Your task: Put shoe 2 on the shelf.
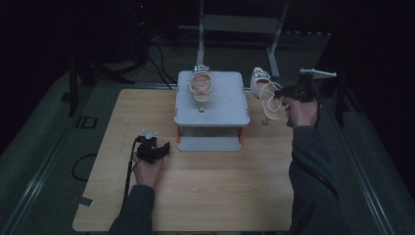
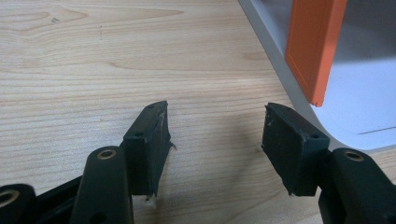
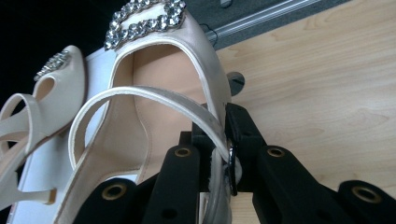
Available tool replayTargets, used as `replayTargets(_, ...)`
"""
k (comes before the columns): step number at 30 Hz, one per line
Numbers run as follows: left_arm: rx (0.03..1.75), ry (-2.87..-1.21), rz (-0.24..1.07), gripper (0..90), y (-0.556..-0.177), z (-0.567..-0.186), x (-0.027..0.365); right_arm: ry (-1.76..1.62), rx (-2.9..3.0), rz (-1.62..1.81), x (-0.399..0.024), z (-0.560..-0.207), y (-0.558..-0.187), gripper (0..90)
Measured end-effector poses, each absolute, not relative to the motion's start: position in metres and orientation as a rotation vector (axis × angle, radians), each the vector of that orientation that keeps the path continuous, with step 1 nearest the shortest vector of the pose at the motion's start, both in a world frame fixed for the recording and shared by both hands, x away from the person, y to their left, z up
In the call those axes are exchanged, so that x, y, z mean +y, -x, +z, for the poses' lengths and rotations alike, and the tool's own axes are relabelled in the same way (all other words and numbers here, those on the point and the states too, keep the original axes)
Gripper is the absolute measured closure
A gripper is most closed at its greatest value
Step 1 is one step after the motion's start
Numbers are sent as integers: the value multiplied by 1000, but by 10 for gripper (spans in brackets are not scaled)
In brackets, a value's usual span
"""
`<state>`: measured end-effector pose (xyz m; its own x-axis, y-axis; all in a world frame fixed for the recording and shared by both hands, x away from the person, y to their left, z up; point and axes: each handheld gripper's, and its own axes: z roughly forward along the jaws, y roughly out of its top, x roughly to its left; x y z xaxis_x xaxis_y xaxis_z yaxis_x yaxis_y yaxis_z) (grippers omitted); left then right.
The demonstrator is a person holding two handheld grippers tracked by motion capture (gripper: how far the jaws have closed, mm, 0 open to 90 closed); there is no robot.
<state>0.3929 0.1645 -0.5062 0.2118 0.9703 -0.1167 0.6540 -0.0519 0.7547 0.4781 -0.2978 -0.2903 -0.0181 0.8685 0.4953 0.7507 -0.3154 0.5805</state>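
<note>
The right gripper [image 3: 223,154] pinches the strap of a shoe [image 3: 154,70], lifted off the table [image 1: 215,181]; the rack [image 1: 212,105] with the second shoe [image 1: 200,87] sits beside it. The left gripper [image 2: 215,140] rests wide.

shoes: 2 [image 1: 201,87] [image 1: 266,93] | shelf stand: 1 [image 1: 230,105] | table: 1 [image 1: 220,181] | grippers: 2 [image 1: 164,148] [image 1: 277,94]
</note>
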Motion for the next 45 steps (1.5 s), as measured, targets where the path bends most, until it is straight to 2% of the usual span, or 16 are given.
replayTargets(19,1516,-1782,564,415,-393,-506,165,-2028,1793,1269,-247,-249,-486,835)
replayTargets(45,1510,-1783,557,415,-393,-506,166,-2037,1844,1130,-178,-255,-507,833)
